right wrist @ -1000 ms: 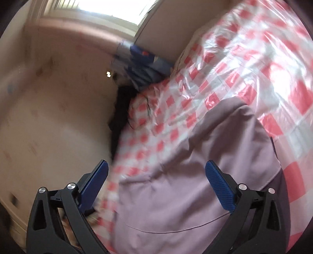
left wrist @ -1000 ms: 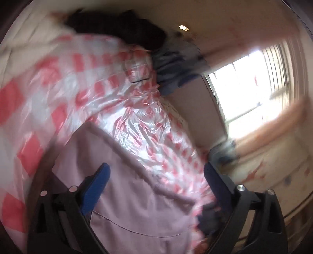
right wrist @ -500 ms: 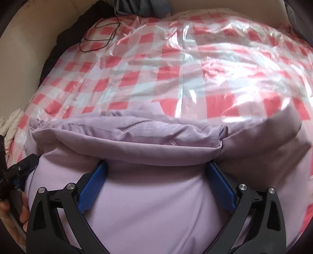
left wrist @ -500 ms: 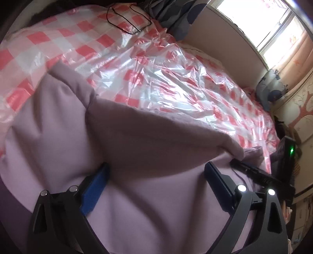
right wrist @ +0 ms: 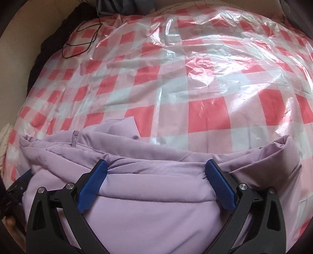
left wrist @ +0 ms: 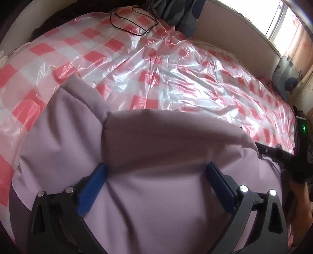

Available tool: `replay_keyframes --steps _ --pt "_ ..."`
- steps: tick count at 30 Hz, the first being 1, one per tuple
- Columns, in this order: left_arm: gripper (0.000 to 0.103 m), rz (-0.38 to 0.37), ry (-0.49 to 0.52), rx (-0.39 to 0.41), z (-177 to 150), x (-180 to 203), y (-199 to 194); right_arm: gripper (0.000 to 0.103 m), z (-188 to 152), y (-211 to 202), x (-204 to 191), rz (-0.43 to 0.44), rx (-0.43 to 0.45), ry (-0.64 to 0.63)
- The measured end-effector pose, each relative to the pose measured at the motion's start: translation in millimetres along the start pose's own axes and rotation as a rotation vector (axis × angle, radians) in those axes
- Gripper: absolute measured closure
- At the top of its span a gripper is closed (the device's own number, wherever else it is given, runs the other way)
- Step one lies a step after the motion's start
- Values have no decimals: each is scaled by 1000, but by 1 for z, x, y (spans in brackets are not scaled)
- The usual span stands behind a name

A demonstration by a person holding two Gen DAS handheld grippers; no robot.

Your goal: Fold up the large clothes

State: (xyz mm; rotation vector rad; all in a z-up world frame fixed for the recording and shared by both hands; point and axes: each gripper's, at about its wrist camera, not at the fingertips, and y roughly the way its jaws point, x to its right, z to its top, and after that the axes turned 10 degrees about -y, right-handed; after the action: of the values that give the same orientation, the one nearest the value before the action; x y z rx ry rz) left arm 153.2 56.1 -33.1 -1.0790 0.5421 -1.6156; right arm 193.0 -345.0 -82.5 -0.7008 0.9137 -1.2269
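A padded lilac jacket [left wrist: 148,148] lies on the near part of a bed covered with a red-and-white checked plastic sheet [left wrist: 176,74]. My left gripper [left wrist: 156,170] hovers open just above it, blue pads wide apart over a folded-over flap. In the right wrist view the same jacket [right wrist: 152,207] shows its zip and collar edge. The right gripper [right wrist: 156,168] also stands open over the bunched fabric, holding nothing. The right gripper's black body [left wrist: 289,156] shows at the right edge of the left view.
A black cord [right wrist: 82,41] lies on the sheet [right wrist: 195,82] at the far left. Dark and blue-grey clothes [left wrist: 176,11] are piled at the bed's far end by a beige headboard [left wrist: 234,33]. A window [left wrist: 281,23] is at the far right.
Both grippers swung down from looking at the room to hovering over the jacket. In the last half second they eased slightly closer, and the jacket's top fold sits lower and more bunched.
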Motion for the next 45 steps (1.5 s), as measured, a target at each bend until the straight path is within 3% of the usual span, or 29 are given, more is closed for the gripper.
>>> replay_keyframes --steps 2,4,7,9,11,12,15,18,21,25,29,31,34,36,38,41,45 --pt "8 -35 -46 26 1 -6 -21 7 -2 -25 0 -9 24 0" --pt "7 -90 -94 93 -3 -16 -56 7 -8 -66 -1 -21 111 -7" --pt "7 -100 -76 157 -15 -23 -84 7 -27 -107 13 -108 215 1" --pt "7 -55 -55 130 -24 -34 -73 7 -42 -89 36 -140 175 41" --pt "7 -58 -71 72 -30 -46 -49 6 -57 -52 60 -73 103 97" --pt "7 -45 -54 99 -34 -45 -44 6 -61 -47 64 -43 131 120" --pt "7 49 22 121 -39 -30 -34 6 -58 -43 53 -122 116 63" --pt "7 46 9 86 -34 -35 -43 6 -58 -55 63 -19 77 87" --pt "7 -50 -40 116 -44 -46 -92 6 -85 -114 65 107 148 112" --pt "7 -127 -73 125 -85 -73 -159 6 -174 -193 62 237 192 101" --pt "7 -179 -193 23 -139 -119 -190 6 -263 -220 83 291 158 244" --pt "7 -203 -250 -20 -164 -133 -196 6 -291 -222 93 309 154 307" --pt "7 -277 -345 -95 -187 -148 -192 6 -306 -206 103 444 130 418" --pt "7 -327 -420 -128 -195 -155 -188 6 -304 -194 103 477 116 449" --pt "7 -350 -424 -133 -196 -151 -186 6 -299 -188 100 532 129 482" --pt "7 -363 -416 -131 -191 -141 -181 6 -289 -189 85 537 161 469" --pt "7 -343 -424 -127 -183 -136 -169 6 -289 -171 83 523 128 510"
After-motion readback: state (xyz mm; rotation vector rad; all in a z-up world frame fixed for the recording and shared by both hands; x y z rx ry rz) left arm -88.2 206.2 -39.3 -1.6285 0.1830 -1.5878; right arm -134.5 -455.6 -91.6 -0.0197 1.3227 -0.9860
